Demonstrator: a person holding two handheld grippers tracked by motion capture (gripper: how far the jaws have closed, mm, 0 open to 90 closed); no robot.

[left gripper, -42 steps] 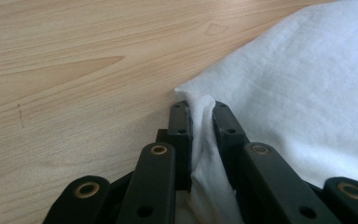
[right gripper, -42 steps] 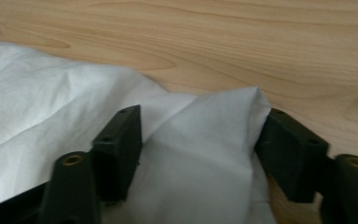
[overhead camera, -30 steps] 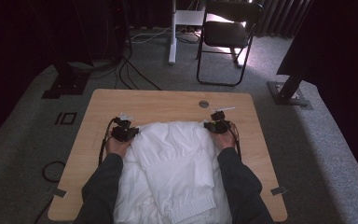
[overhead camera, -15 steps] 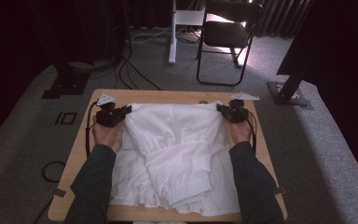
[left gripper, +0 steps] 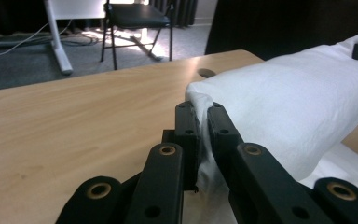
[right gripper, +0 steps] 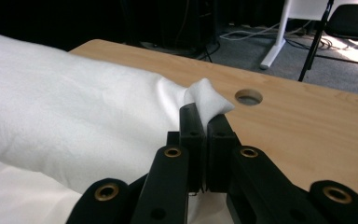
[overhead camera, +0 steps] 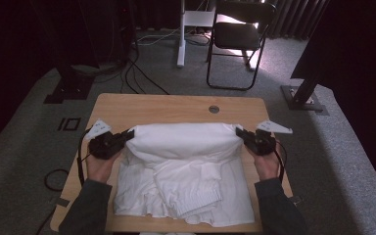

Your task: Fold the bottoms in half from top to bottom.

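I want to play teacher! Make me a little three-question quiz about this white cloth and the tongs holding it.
1. True or false: both tongs are shut on the cloth.
2. What is the round thing in the table beyond the cloth? A) a hole B) a cup C) a ball
3. Fill in: the stretched edge of the cloth is held ____ the table, not flat on it.

Key
1. True: the left tongs and right tongs each pinch a corner.
2. A, the hole.
3. Above: that edge hangs between the tongs, while the rest lies bunched on the table.
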